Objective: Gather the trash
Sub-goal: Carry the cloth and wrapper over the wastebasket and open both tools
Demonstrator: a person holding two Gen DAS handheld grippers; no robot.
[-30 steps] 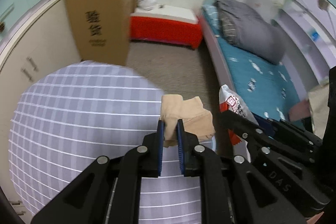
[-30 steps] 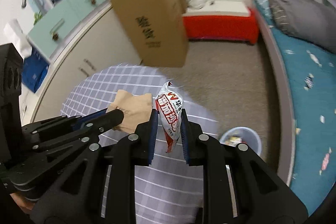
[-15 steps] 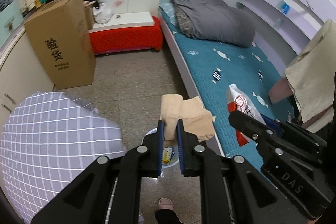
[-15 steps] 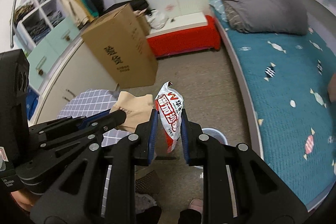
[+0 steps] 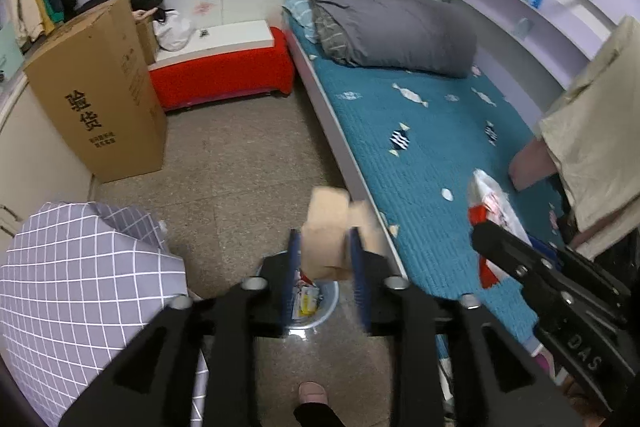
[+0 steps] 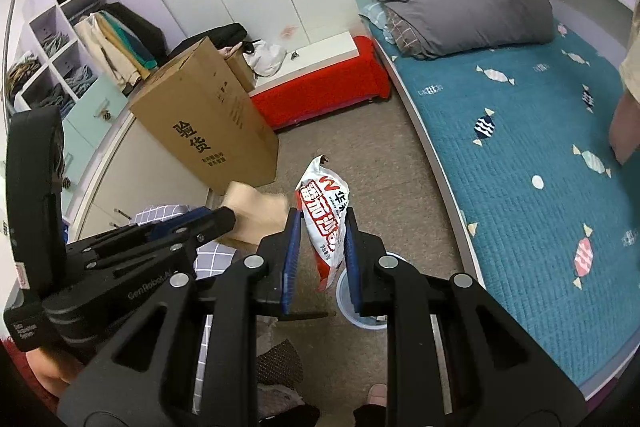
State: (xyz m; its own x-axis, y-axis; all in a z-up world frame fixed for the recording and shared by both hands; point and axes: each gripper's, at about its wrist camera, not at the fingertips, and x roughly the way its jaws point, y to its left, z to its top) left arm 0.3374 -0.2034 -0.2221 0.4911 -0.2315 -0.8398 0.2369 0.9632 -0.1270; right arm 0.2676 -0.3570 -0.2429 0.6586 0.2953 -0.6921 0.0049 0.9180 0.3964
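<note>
Below the left gripper (image 5: 325,267), whose jaws have just been opening around blurred tan paper (image 5: 329,227), a bin (image 5: 320,301) of wrappers sits on the speckled floor (image 5: 240,163). Right gripper (image 6: 320,247) pinches a snack bag (image 6: 325,211) above it. Beyond: cardboard box (image 5: 100,95), teal bed (image 5: 420,147)

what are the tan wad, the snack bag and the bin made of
Tan wad: probably brown paper, matte, with creased folds. Snack bag: glossy printed plastic film, crinkled, catching light. Bin: looks like smooth pale plastic, though mostly hidden.
</note>
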